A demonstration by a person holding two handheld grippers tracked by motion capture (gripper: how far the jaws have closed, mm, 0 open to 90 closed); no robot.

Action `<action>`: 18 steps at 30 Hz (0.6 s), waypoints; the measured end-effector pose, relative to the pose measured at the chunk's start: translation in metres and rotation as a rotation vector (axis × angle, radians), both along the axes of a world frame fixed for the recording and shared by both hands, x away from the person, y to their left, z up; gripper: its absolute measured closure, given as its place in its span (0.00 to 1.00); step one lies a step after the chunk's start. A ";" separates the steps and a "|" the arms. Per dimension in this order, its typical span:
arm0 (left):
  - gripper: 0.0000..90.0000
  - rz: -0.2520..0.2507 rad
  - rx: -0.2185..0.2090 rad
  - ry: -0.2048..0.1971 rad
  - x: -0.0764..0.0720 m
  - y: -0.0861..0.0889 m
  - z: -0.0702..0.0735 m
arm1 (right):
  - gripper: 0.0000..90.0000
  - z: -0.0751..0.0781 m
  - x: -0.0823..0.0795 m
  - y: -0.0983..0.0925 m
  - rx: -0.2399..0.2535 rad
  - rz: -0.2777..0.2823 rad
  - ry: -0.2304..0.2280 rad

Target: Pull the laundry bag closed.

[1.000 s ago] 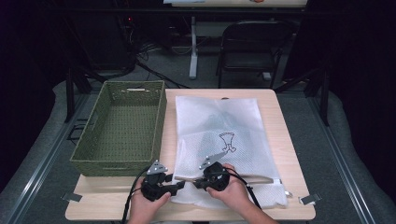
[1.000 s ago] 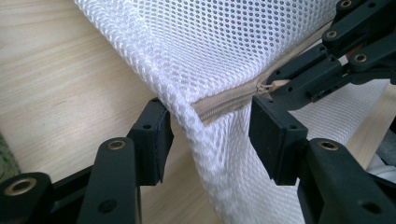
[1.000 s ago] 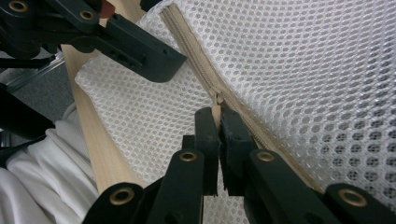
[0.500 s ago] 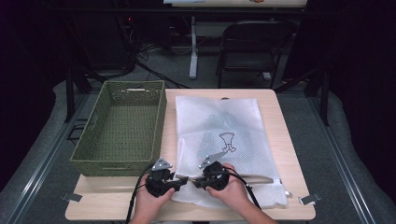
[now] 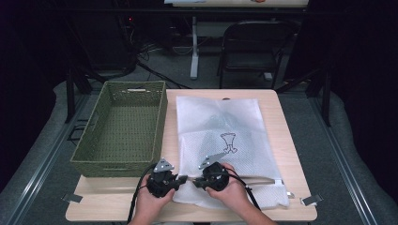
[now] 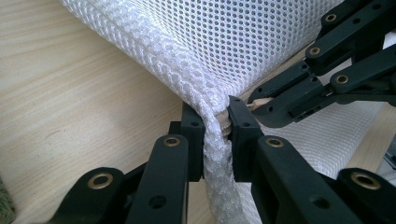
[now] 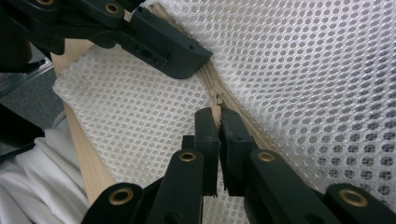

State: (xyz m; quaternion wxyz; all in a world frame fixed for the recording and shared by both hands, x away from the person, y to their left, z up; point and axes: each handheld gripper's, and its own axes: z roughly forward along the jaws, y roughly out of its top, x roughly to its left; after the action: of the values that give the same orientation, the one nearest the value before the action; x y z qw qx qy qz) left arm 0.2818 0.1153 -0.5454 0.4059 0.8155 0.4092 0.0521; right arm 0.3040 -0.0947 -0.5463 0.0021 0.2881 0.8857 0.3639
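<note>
A white mesh bag (image 5: 220, 122) with a small printed figure lies flat on the wooden table (image 5: 291, 136). At its near left corner the two grippers meet tip to tip. My left gripper (image 6: 215, 116) has just been closing and now pinches the bag's rolled edge (image 6: 205, 93) by the zipper's end. My right gripper (image 7: 215, 116) is shut on the beige zipper pull (image 7: 216, 111), with the zipper (image 7: 210, 77) running away from it. In the high view the left gripper (image 5: 184, 178) and right gripper (image 5: 196, 180) sit in a person's hands at the table's front.
A green woven basket (image 5: 124, 126) stands on the left half of the table, right beside the bag. A folding chair (image 5: 253, 47) and cables are on the floor beyond the far edge. Bare wood shows in front of the basket.
The left gripper has shifted right to the bag's corner and its jaws have come together on the mesh edge. The right gripper has kept still.
</note>
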 end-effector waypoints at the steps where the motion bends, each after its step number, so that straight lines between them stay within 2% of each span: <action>1: 0.90 0.004 -0.003 -0.002 0.000 -0.001 0.000 | 0.96 0.000 0.000 0.000 0.001 -0.002 0.003; 4: 0.91 0.002 0.004 -0.018 -0.001 -0.001 0.002 | 0.96 0.000 0.001 -0.002 0.028 -0.022 0.021; 8: 0.91 0.005 -0.008 -0.018 -0.001 0.001 0.003 | 0.97 0.002 0.002 -0.005 0.067 -0.033 0.031; 13: 0.91 0.021 -0.013 -0.026 -0.002 0.001 0.003 | 0.96 0.003 0.002 -0.004 0.072 -0.036 0.038; 14: 0.91 0.005 -0.014 -0.014 -0.001 0.002 0.003 | 0.96 0.003 0.002 -0.005 0.070 -0.034 0.038; 18: 0.91 0.009 -0.018 -0.014 -0.002 0.002 0.003 | 0.96 0.002 0.002 -0.005 0.077 -0.035 0.037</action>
State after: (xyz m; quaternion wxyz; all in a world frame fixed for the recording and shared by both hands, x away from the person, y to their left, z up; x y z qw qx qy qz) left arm 0.2803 0.1174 -0.5425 0.4157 0.8096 0.4106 0.0557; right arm 0.3060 -0.0995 -0.5441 -0.0191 0.3103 0.8658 0.3921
